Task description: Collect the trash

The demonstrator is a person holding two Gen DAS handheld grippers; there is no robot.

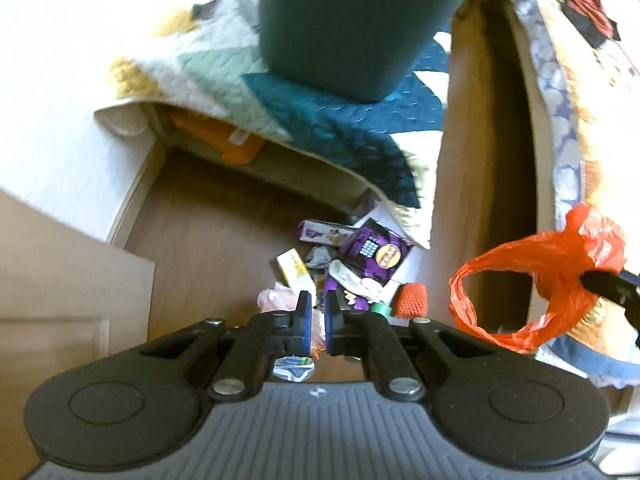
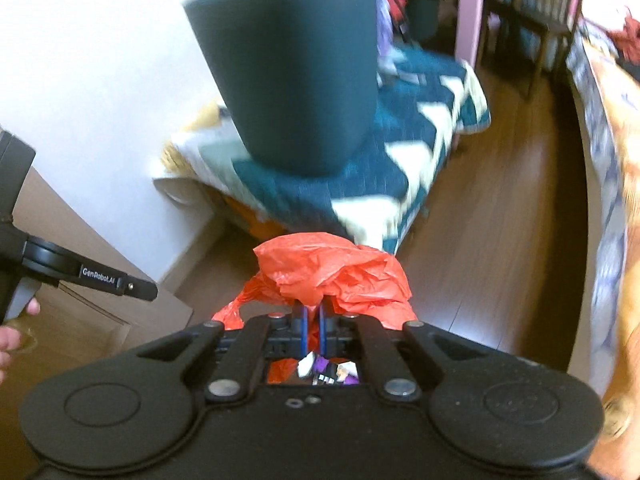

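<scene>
- While the dark teal bin [image 1: 352,28] stands upright on the patchwork quilt [image 1: 320,128], the trash pile [image 1: 344,268] lies on the wooden floor [image 1: 208,216] below the quilt's hanging edge, on the near side of the bin.
- The left gripper [image 1: 319,308] hovers above that pile with its jaws drawn nearly together and nothing clearly between them.
- The right gripper [image 2: 314,320] is clamped on the orange plastic bag [image 2: 340,276], whose crumpled film bunches over its fingertips, in front of the bin.
- In the left wrist view the bag [image 1: 532,276] hangs as an open loop to the right of the bin, beyond the gap of floor.
- A purple snack wrapper [image 1: 376,252] tops the pile, nearest the bin's side.
- A hand [image 2: 10,340] grips the left tool, far left of the bin.
</scene>
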